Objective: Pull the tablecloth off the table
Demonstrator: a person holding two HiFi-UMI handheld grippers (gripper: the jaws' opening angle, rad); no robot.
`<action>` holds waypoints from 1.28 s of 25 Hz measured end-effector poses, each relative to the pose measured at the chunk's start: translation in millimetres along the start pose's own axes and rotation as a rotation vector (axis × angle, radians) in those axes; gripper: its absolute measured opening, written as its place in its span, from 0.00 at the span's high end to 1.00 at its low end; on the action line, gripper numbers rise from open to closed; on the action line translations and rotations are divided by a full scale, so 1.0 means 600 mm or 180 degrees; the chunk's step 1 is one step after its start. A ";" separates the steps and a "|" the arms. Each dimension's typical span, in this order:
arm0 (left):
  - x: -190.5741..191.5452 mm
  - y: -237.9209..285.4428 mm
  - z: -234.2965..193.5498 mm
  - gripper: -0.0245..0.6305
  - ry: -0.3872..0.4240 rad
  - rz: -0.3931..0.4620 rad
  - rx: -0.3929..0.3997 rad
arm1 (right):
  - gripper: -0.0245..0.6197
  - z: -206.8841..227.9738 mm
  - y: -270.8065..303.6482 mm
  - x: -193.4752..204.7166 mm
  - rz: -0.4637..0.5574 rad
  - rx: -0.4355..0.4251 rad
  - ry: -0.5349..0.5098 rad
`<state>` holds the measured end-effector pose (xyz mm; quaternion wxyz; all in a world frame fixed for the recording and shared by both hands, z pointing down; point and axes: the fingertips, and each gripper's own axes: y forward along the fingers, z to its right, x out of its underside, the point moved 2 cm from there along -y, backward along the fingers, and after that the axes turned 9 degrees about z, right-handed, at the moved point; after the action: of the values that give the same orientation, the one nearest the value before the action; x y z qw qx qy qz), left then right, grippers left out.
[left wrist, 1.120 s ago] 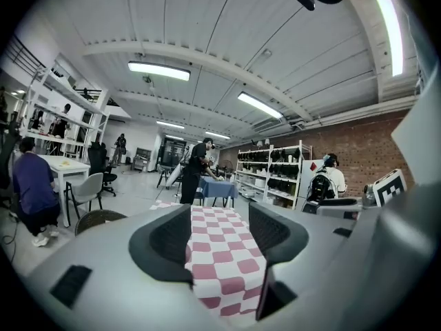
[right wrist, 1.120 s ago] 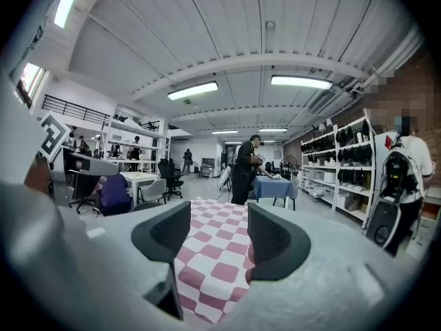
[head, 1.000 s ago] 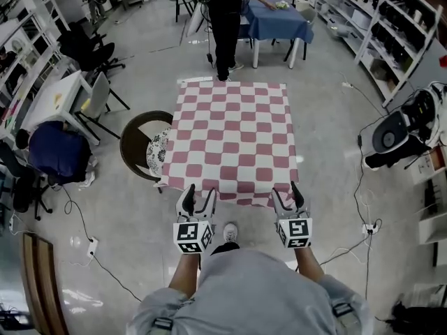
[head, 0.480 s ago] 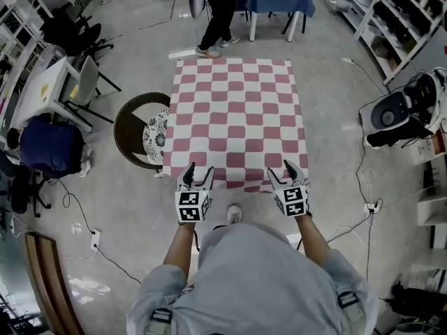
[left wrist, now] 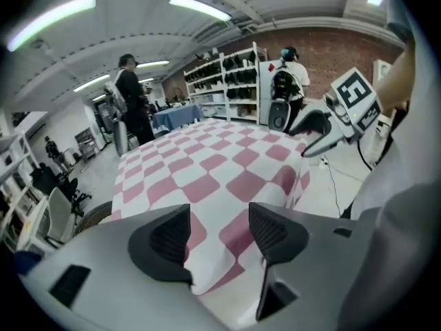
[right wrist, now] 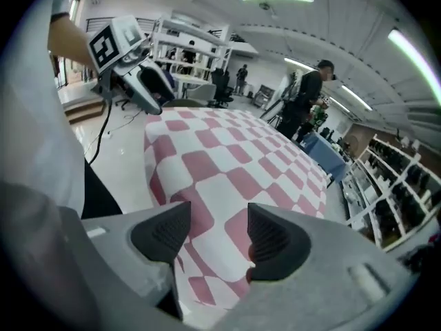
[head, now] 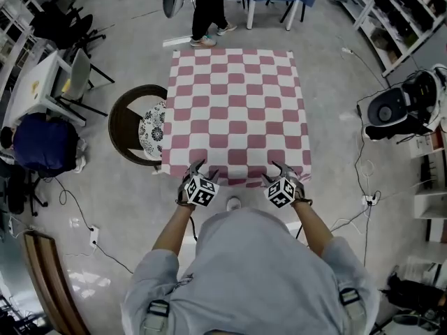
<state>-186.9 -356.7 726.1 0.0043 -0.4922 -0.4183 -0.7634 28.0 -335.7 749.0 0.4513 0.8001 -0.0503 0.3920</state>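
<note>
— Where is the tablecloth right now?

— The pink-and-white checked tablecloth [head: 234, 110] lies spread flat over the bench, with its edges hanging down all round.

— And your tools?

— I have both at the tablecloth's near edge, one toward each near corner. My left tool [left wrist: 219, 236] has its jaws apart. The hanging hem shows in the gap, but nothing is clamped. My right tool [right wrist: 215, 236] is the same: jaws wide, hem visible between them, no grip on it.

— Anything close by?

— A round chair [head: 129, 128] sits just beside the tablecloth's left edge, and a person [head: 202, 5] stands off its far end.
</note>
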 end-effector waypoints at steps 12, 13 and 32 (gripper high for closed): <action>0.117 0.093 0.057 0.58 0.1536 -0.0826 0.0818 | 0.59 -0.036 0.084 0.125 -0.0925 -0.0486 -0.1063; 0.123 0.098 0.057 0.58 0.1601 -0.0862 0.0838 | 0.59 -0.038 0.087 0.130 -0.0959 -0.0518 -0.1105; 0.146 0.132 0.038 0.65 0.2180 -0.0992 0.0529 | 0.62 -0.015 0.117 0.128 -0.0972 -0.0203 -0.1375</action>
<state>-181.9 -357.8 846.1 0.0676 -0.1371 -0.5229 -0.8386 45.0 -349.2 851.3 0.5089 0.8489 -0.0365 0.1377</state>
